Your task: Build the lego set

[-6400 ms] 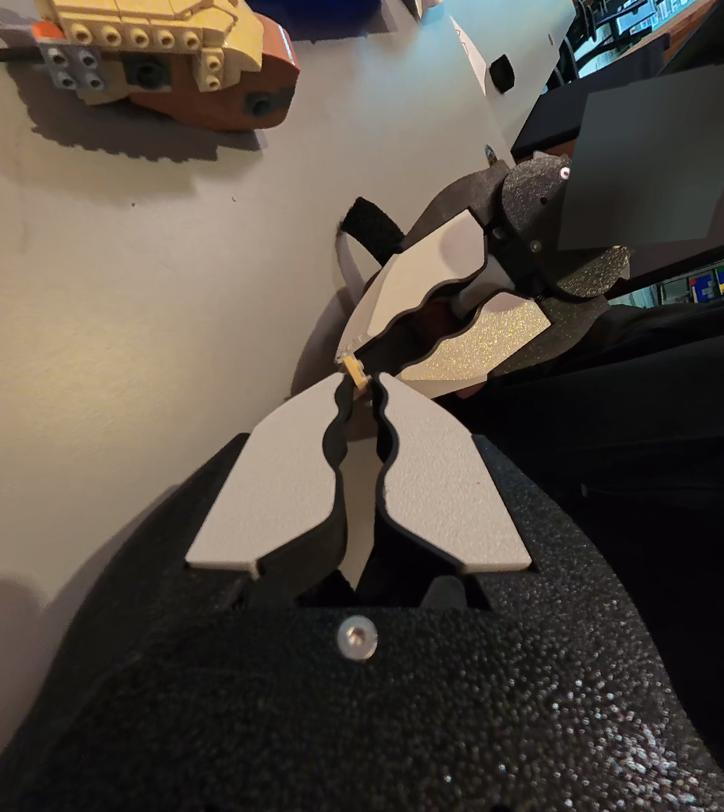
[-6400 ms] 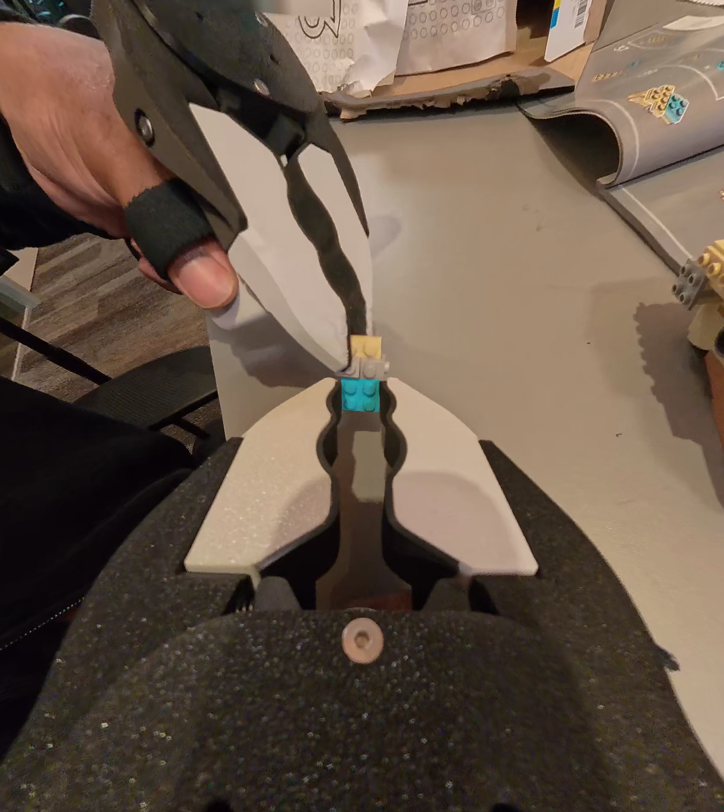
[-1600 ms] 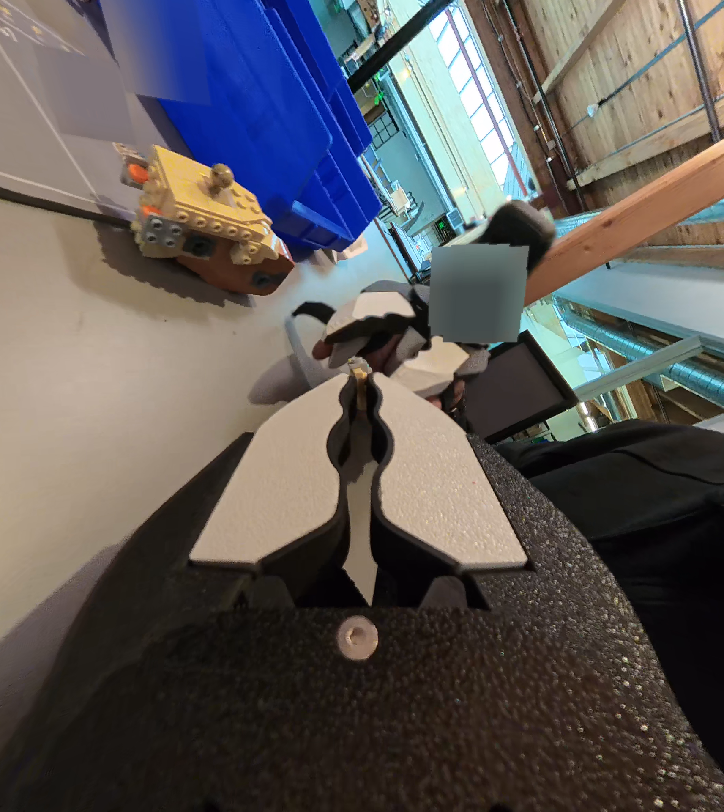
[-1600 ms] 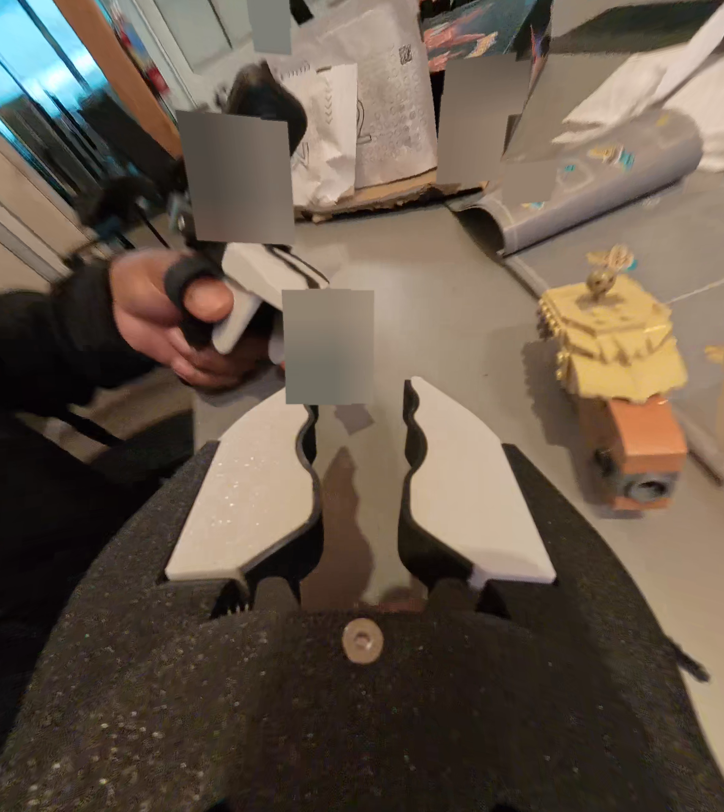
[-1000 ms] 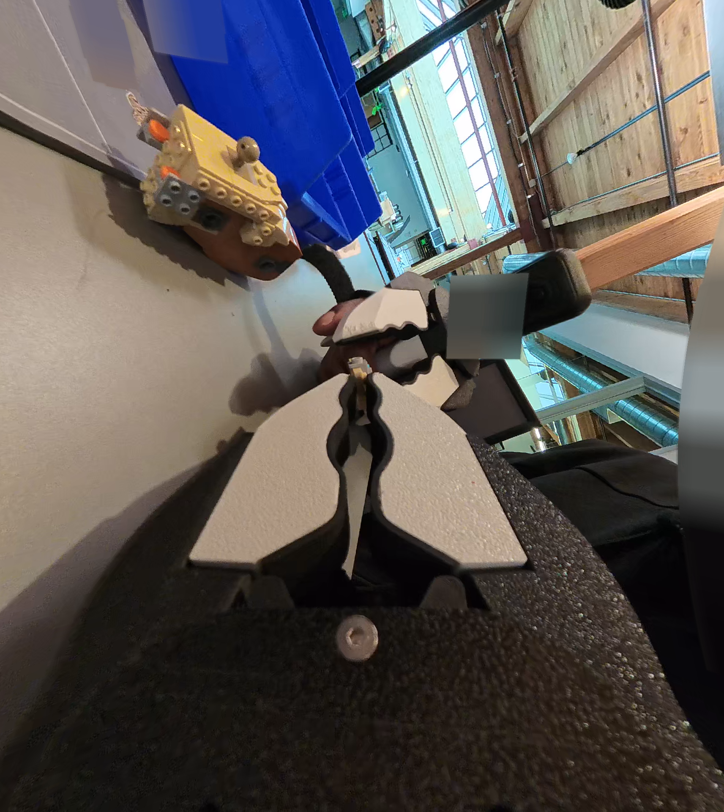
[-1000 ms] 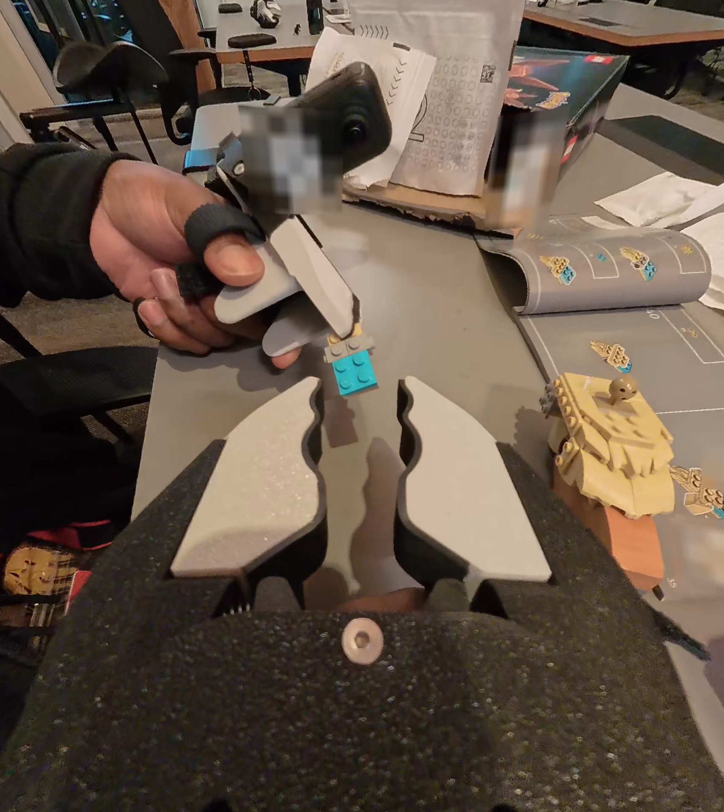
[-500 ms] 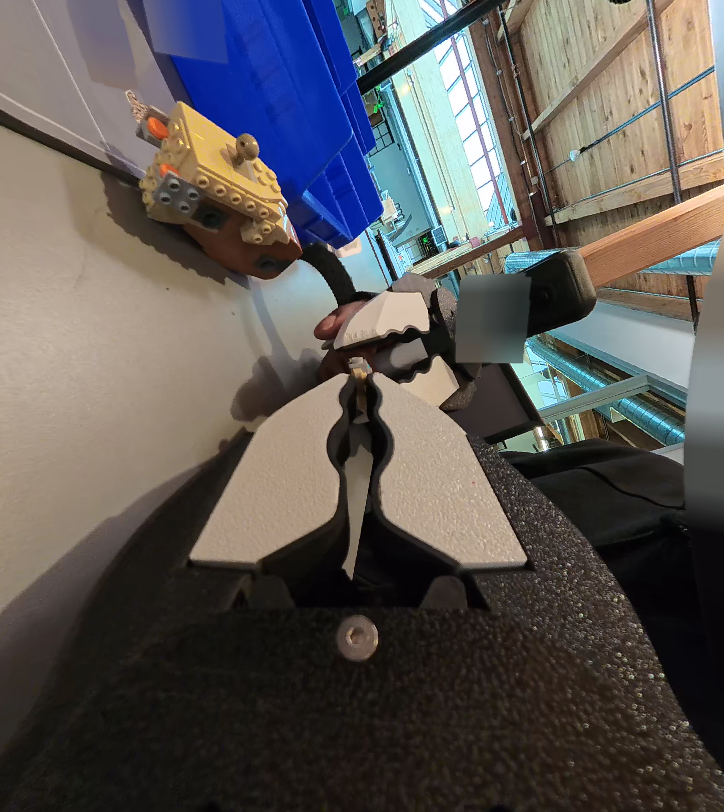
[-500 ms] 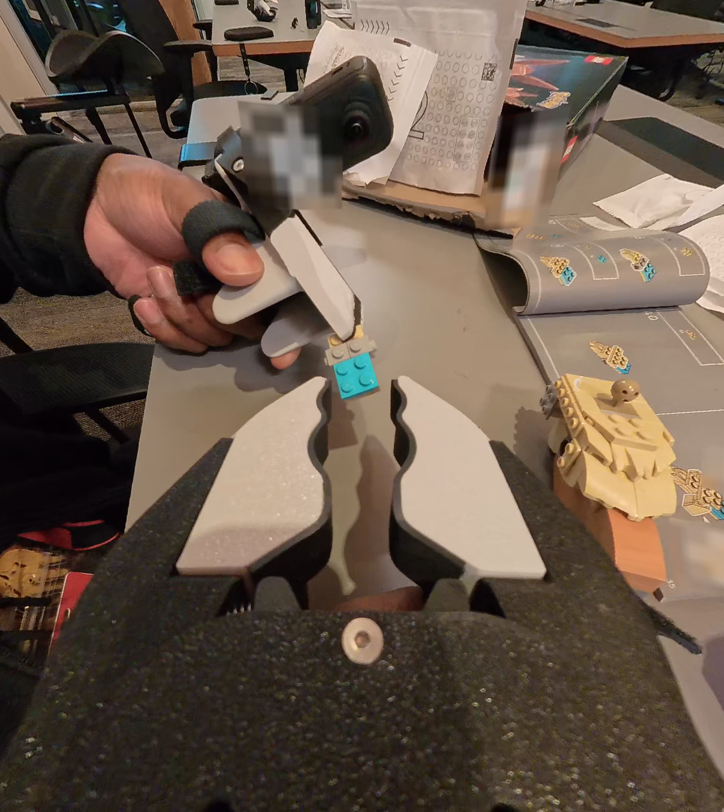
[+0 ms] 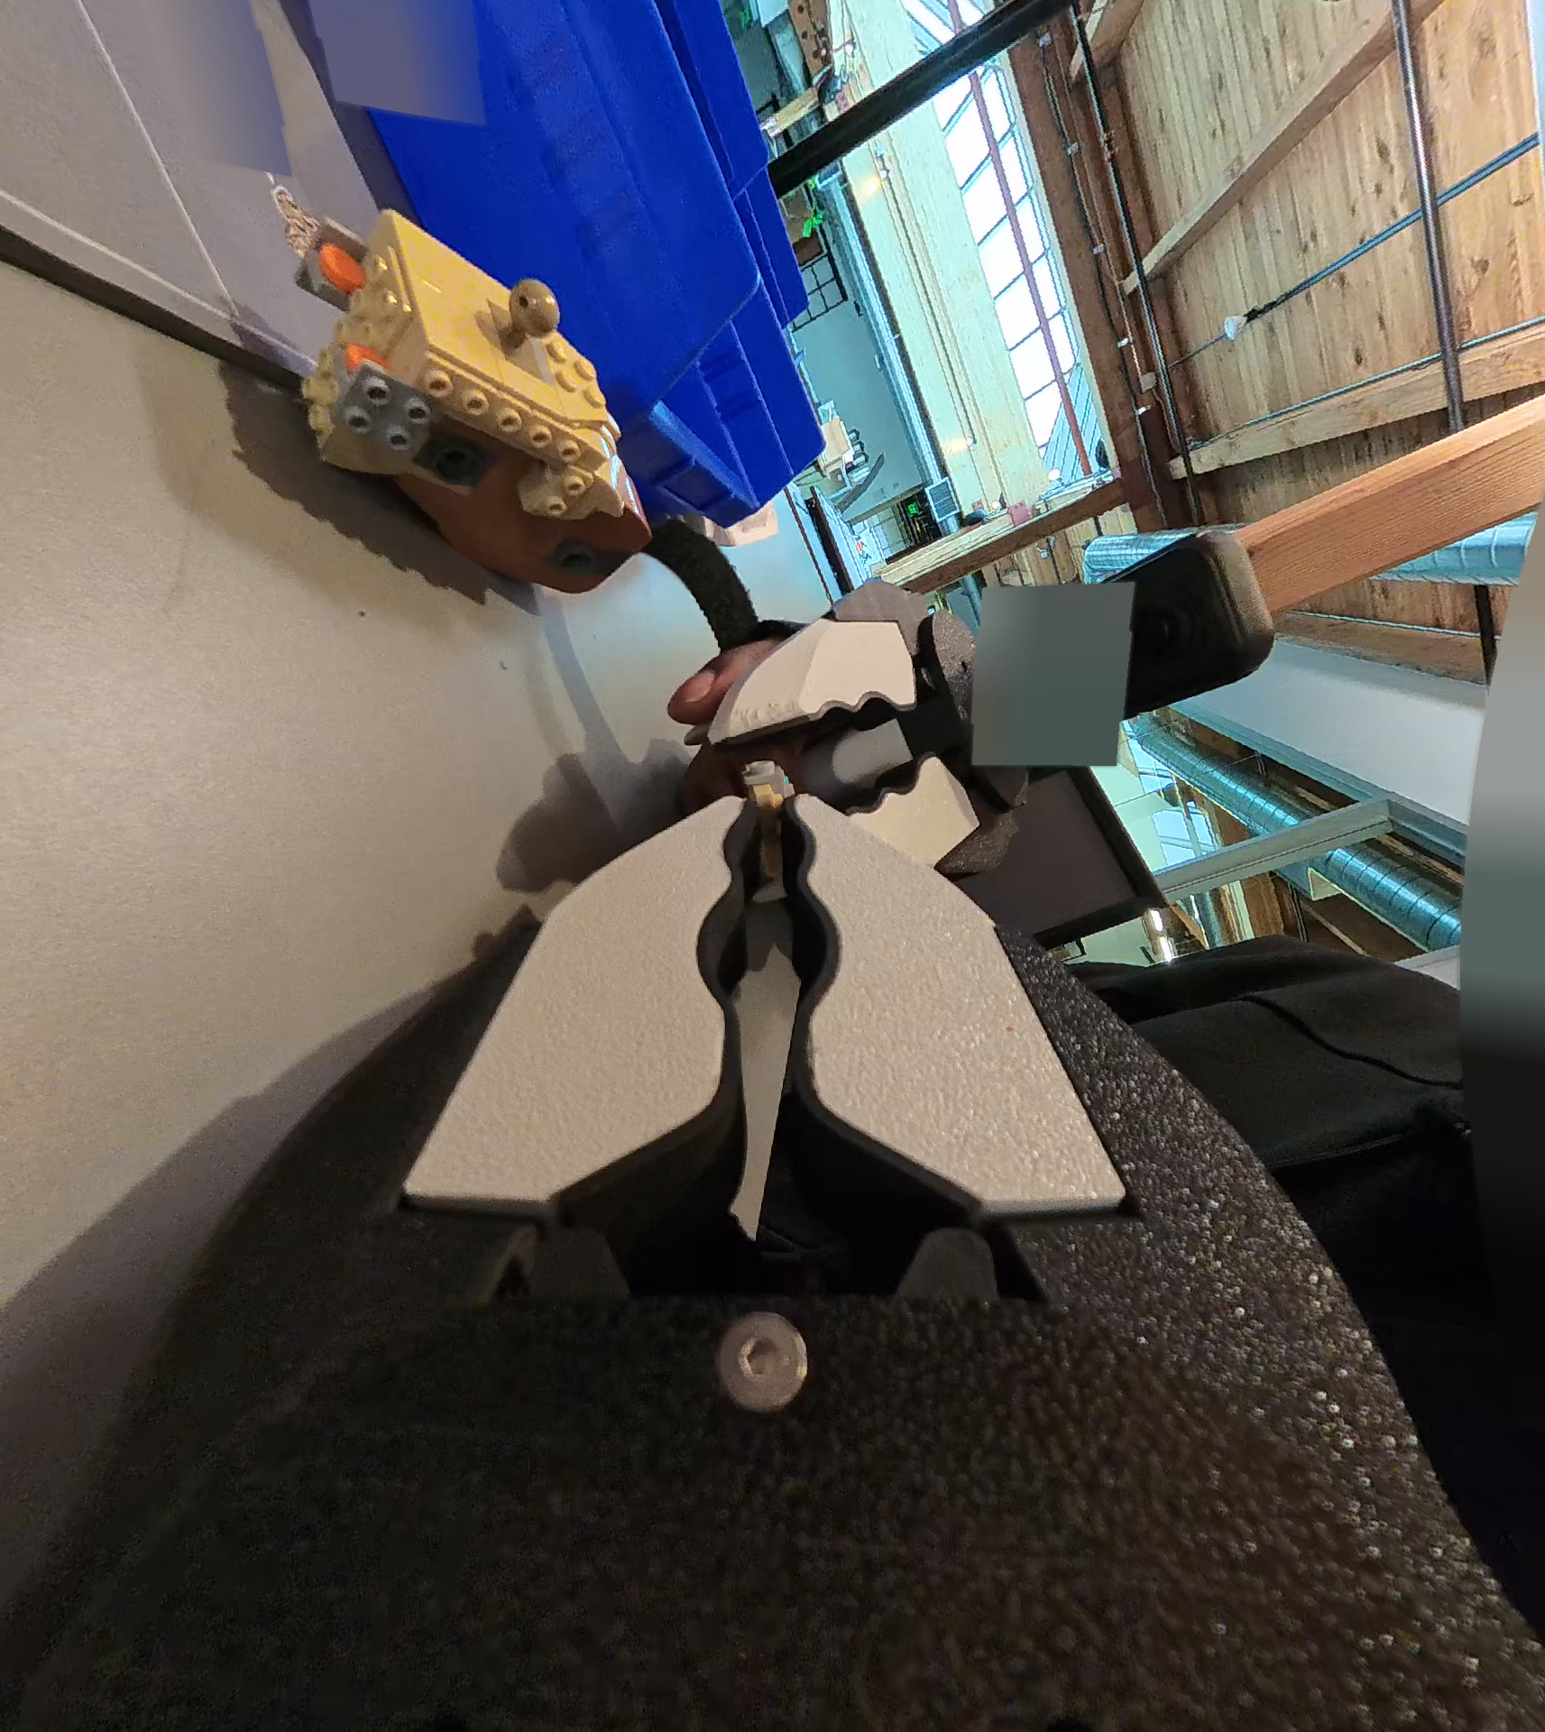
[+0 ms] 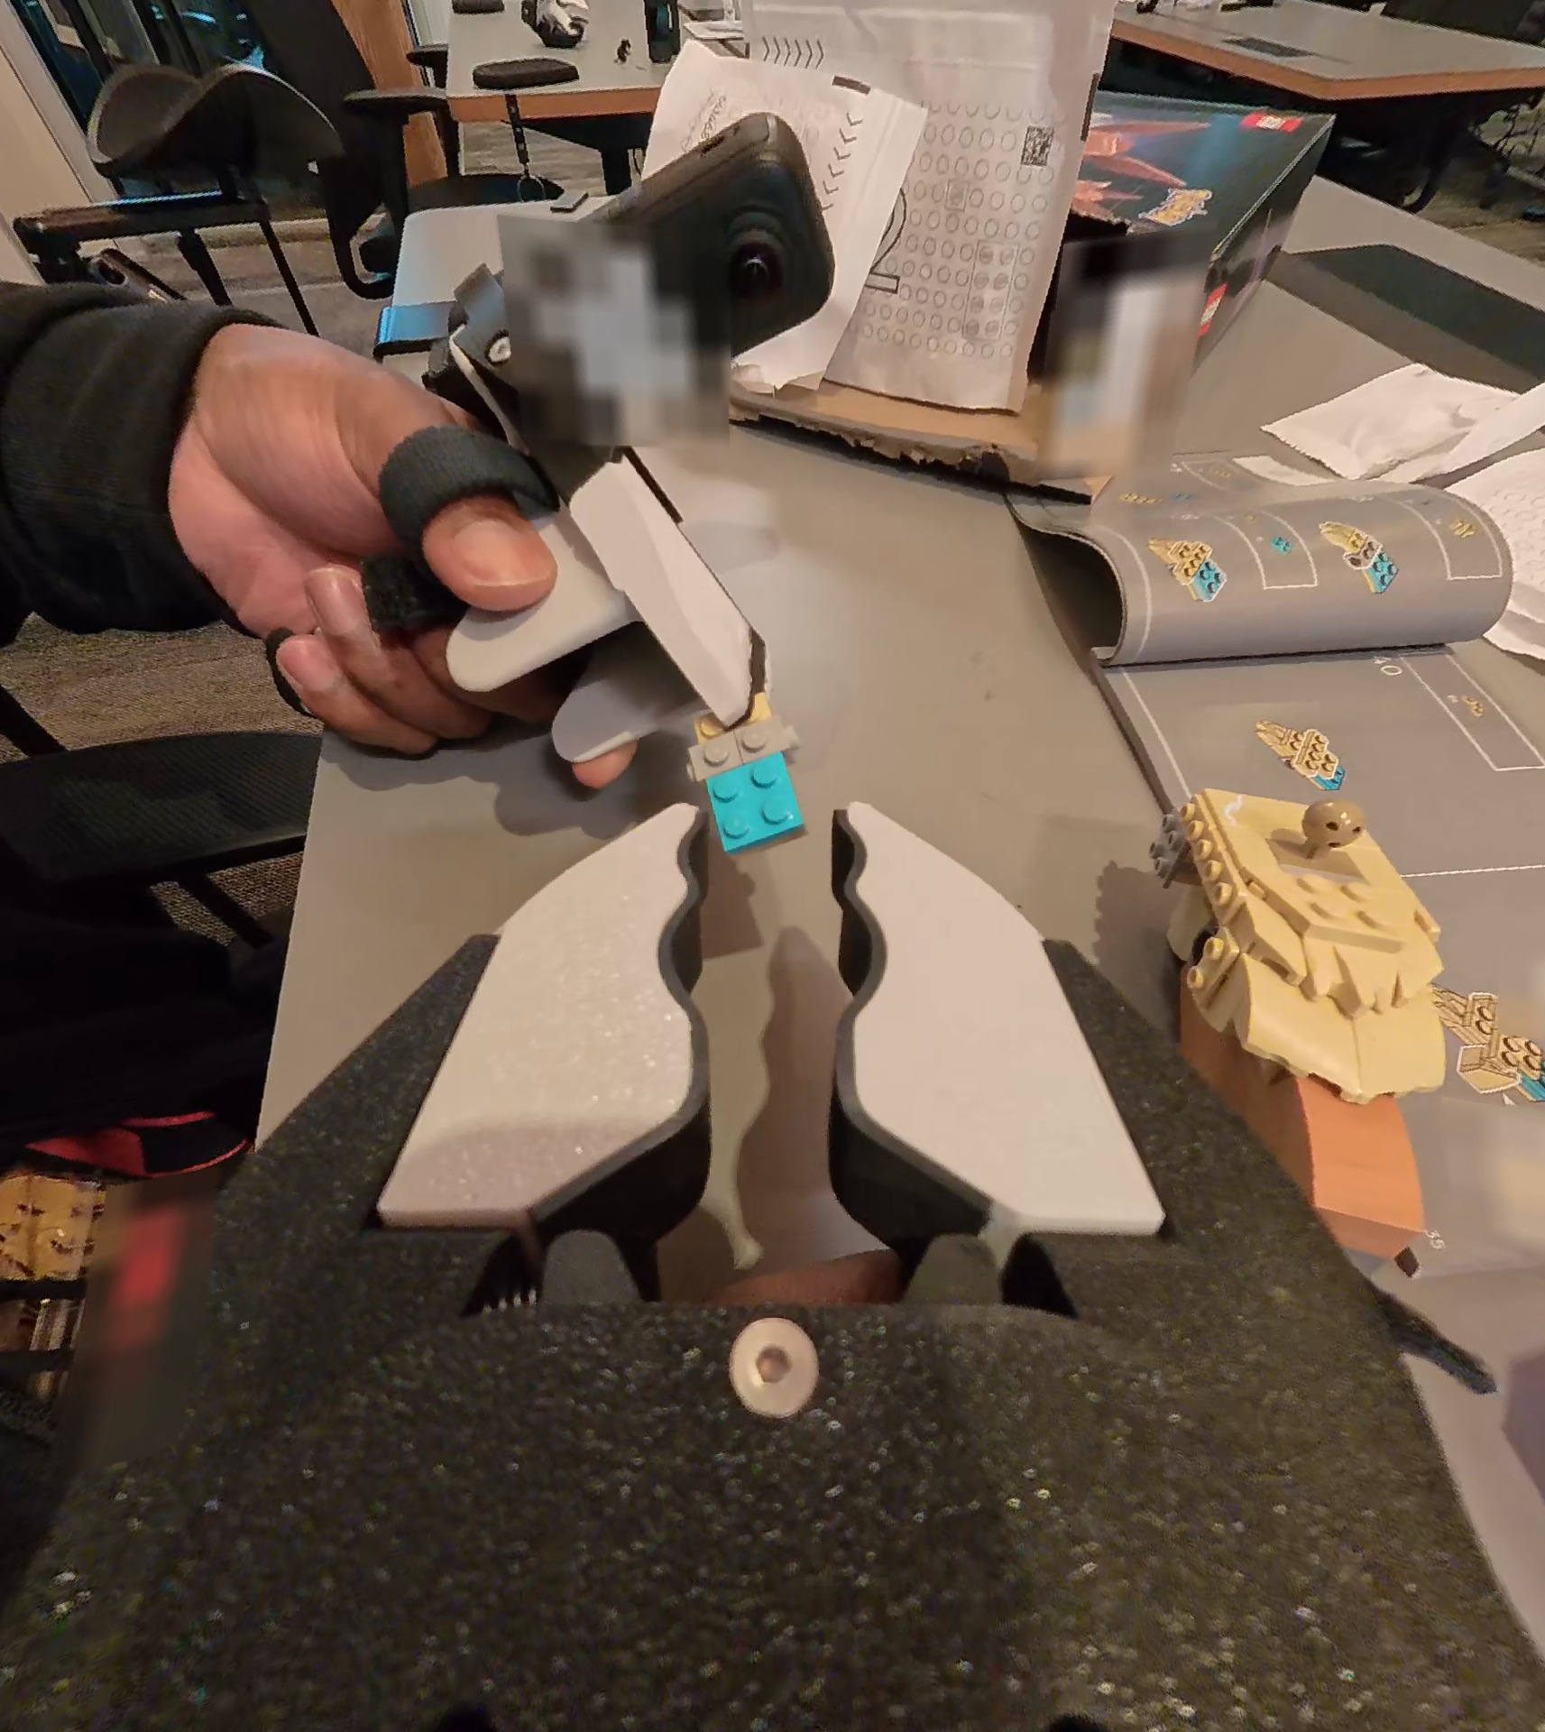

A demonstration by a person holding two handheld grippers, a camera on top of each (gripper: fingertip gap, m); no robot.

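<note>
In the right wrist view, a small brick piece (image 10: 750,783) with a turquoise plate is gripped at its tan end by the left gripper (image 10: 735,708), above the centre of the frame. The right gripper (image 10: 768,825) is held released just below it, jaws apart. The tan model (image 10: 1293,975) is seen on the table (image 10: 937,637) at the right.

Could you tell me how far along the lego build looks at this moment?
Done: a tan and brown model stands assembled on the grey table, and a small tan, grey and turquoise sub-assembly is already joined. In hand: the left tool is shut on its tan end, with the right tool open just beneath it. Left: the sub-assembly is not yet on the model.
</note>
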